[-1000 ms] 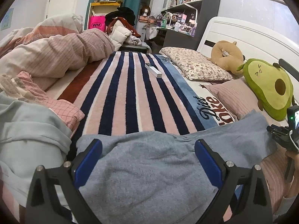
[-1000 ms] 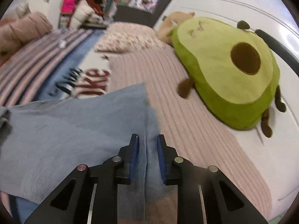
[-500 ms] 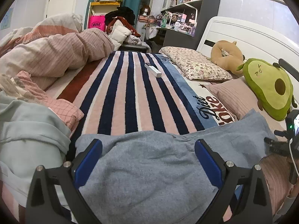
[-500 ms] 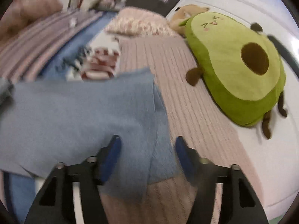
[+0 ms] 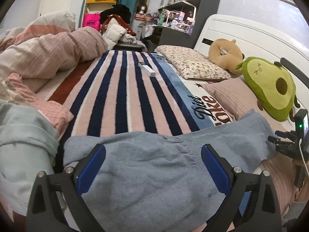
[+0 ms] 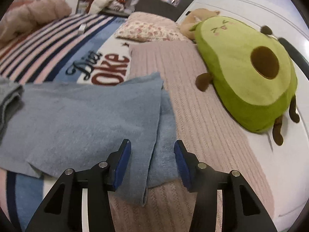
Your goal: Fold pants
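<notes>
Grey-blue pants [image 5: 154, 166] lie flat across the bed, the legs folded one on the other and reaching right onto a pink ribbed pillow [image 5: 229, 94]. My left gripper [image 5: 153, 166] is wide open just above the waist part, holding nothing. My right gripper [image 6: 152, 162] is open above the leg ends [image 6: 160, 119], its jaws apart on either side of the cloth edge, holding nothing. The right gripper also shows at the right edge of the left wrist view [image 5: 285, 145].
A striped blanket [image 5: 123, 96] covers the bed. A green avocado plush [image 6: 247, 71] and a tan plush [image 5: 224, 54] lie by the white headboard [image 5: 241, 31]. A floral pillow [image 5: 193, 65], a bunched pink duvet [image 5: 50, 54], pale clothes [image 5: 23, 139] and a small white box [image 5: 146, 69] lie around.
My right gripper was shut on the leg ends a second ago; it has opened, let the cloth go and drawn back a little. The left gripper has stayed open in place.
</notes>
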Demonstrator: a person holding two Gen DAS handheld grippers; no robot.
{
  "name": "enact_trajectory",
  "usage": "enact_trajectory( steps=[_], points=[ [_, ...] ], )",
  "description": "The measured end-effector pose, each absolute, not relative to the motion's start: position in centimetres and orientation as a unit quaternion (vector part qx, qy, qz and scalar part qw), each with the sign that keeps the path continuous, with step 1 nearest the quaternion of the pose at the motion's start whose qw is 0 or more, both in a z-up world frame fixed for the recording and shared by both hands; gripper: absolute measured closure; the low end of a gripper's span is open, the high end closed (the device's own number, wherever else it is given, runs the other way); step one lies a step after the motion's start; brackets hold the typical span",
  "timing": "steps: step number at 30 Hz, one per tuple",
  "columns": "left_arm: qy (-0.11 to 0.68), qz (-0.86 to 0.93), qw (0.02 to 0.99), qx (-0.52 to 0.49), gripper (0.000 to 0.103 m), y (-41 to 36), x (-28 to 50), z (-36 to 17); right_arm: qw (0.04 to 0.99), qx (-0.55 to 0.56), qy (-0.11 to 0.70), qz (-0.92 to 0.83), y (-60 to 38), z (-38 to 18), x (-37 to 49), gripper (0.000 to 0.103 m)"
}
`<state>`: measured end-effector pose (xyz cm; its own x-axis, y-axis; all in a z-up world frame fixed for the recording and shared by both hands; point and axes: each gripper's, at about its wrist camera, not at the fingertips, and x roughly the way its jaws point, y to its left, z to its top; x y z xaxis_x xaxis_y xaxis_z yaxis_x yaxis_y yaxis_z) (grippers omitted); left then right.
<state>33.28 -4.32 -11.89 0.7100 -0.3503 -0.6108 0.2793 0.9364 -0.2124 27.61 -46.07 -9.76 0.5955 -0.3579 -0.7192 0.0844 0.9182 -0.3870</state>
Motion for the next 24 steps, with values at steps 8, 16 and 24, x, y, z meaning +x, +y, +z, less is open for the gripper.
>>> enact_trajectory(
  steps=[8,16,24],
  points=[
    [0.335,-0.180,0.923,-0.056,0.005,-4.4,32.9,-11.3,0.874,-0.182,0.435,-0.119,-45.0,-9.8,27.6,0.070],
    [0.334,-0.179,0.924,-0.058,0.005,-4.2,32.9,-11.4,0.883,-0.161,0.432,-0.084,-45.0,-9.8,27.4,0.070],
    [0.337,-0.181,0.922,-0.055,0.005,-4.5,32.9,-11.5,0.877,-0.152,0.448,-0.081,-45.7,-11.0,27.8,0.078]
  ],
)
